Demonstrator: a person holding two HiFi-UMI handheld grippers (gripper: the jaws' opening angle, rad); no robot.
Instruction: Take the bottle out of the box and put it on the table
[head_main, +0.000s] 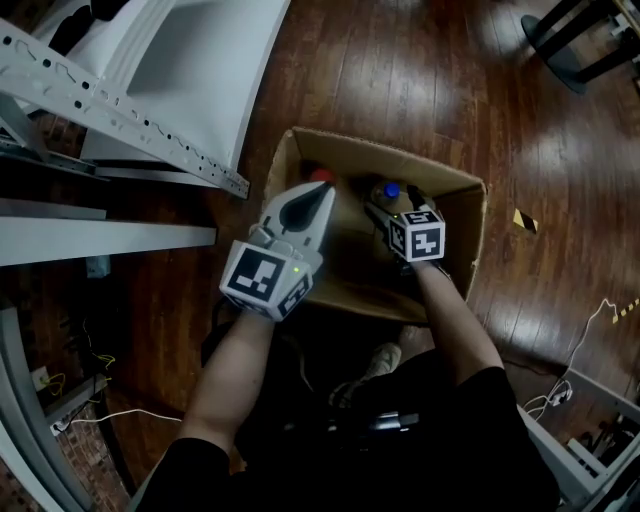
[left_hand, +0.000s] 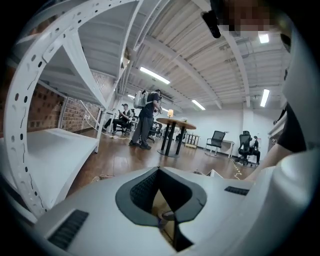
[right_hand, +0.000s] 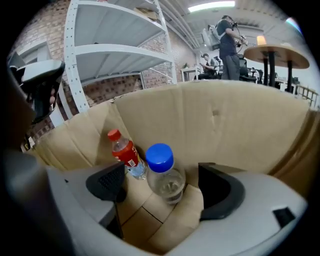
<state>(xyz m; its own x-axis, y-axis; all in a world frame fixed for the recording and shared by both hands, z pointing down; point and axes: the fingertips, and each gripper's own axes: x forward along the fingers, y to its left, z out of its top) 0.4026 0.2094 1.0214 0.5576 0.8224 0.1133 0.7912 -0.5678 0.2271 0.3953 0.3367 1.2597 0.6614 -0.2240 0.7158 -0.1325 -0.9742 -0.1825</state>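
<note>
While reaching into the box (head_main: 400, 155) with the right hand-held gripper (right_hand: 162, 186), has its jaws wide apart around the blue-capped bottle (right_hand: 160, 157) standing inside, pads (right_hand: 107, 182) clear of it. Holds the left hand-held gripper (head_main: 318, 195) above the box, jaws together, empty.

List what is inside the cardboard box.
Inside the cardboard box are a blue-capped bottle and a red-capped bottle, with the right gripper's open jaws either side of the blue one. The gripper body hides the box's near floor.
</note>
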